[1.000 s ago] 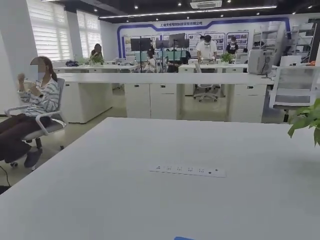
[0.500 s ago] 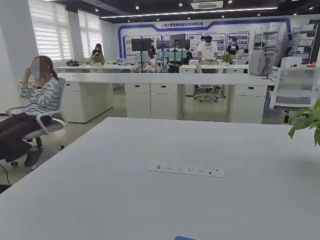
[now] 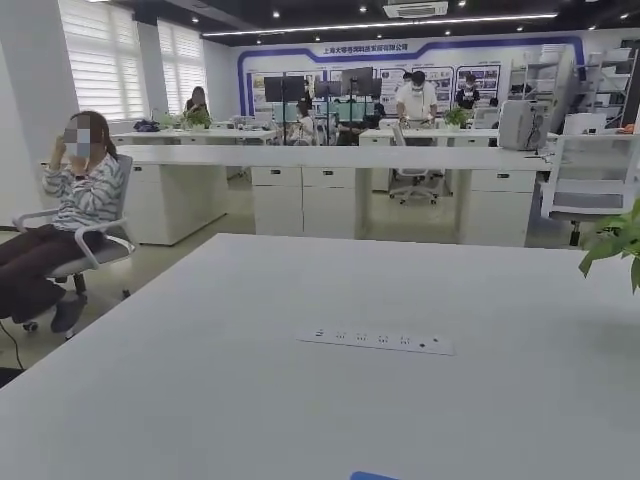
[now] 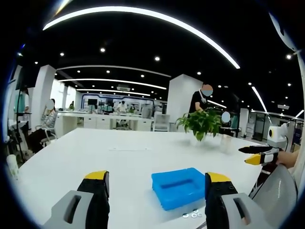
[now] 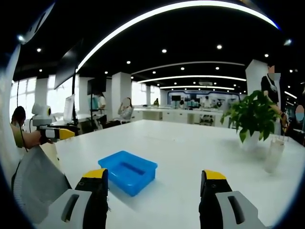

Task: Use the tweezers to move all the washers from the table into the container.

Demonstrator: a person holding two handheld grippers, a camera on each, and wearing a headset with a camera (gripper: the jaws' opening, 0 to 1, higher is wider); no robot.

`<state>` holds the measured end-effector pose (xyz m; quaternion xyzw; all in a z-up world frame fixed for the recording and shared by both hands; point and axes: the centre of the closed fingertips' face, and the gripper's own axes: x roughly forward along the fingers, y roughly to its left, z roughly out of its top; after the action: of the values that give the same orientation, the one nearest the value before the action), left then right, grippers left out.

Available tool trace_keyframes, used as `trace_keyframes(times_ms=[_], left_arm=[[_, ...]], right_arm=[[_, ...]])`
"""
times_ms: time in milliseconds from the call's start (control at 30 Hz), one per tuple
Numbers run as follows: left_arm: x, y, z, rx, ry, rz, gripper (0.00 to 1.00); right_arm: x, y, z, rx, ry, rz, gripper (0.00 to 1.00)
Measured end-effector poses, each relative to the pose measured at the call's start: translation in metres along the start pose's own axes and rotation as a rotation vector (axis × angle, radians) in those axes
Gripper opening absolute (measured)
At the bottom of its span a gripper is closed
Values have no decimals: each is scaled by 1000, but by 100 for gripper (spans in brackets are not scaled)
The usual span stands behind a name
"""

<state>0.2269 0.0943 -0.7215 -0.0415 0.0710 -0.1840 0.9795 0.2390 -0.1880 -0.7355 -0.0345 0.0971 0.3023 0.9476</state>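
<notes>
A blue rectangular container (image 4: 180, 187) lies on the white table (image 4: 95, 157), and a few small metal washers (image 4: 193, 214) lie on the table just in front of it. My left gripper (image 4: 157, 183) is open above the table's near side, its yellow-tipped fingers (image 4: 97, 183) spread to either side of the container. The right gripper (image 4: 259, 155) reaches in from the right. In the right gripper view, my right gripper (image 5: 155, 179) is open, with the container (image 5: 127, 171) ahead to the left and the left gripper (image 5: 57, 133) beyond it. A sliver of blue (image 3: 372, 476) shows at the head view's bottom edge.
A built-in power strip (image 3: 375, 340) sits mid-table. A potted plant (image 5: 252, 117) and a clear bottle (image 5: 274, 152) stand at the table's far right side. A person sits on a chair (image 3: 70, 230) to the left of the table. More desks and people fill the room behind.
The seated person at the left has raised a hand to the head. The head view has drifted slightly; the table looks the same.
</notes>
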Motion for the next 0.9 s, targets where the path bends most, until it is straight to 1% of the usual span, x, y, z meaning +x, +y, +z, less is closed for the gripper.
trace_keyframes(times_ms=[100,300,500,900], left_arm=[[0,0,1,6,-4,3,83],[0,0,0,7,3,-1,83],[0,0,-1,10,8,0,83],[0,-1,-2,12,11,-3,82]], right_arm=[[0,-1,0,1,2,-2,78],[0,0,0,0,2,-1,78],[0,-3,-2,-1,2,-5,78],[0,0,-2,-5,7,0,78]])
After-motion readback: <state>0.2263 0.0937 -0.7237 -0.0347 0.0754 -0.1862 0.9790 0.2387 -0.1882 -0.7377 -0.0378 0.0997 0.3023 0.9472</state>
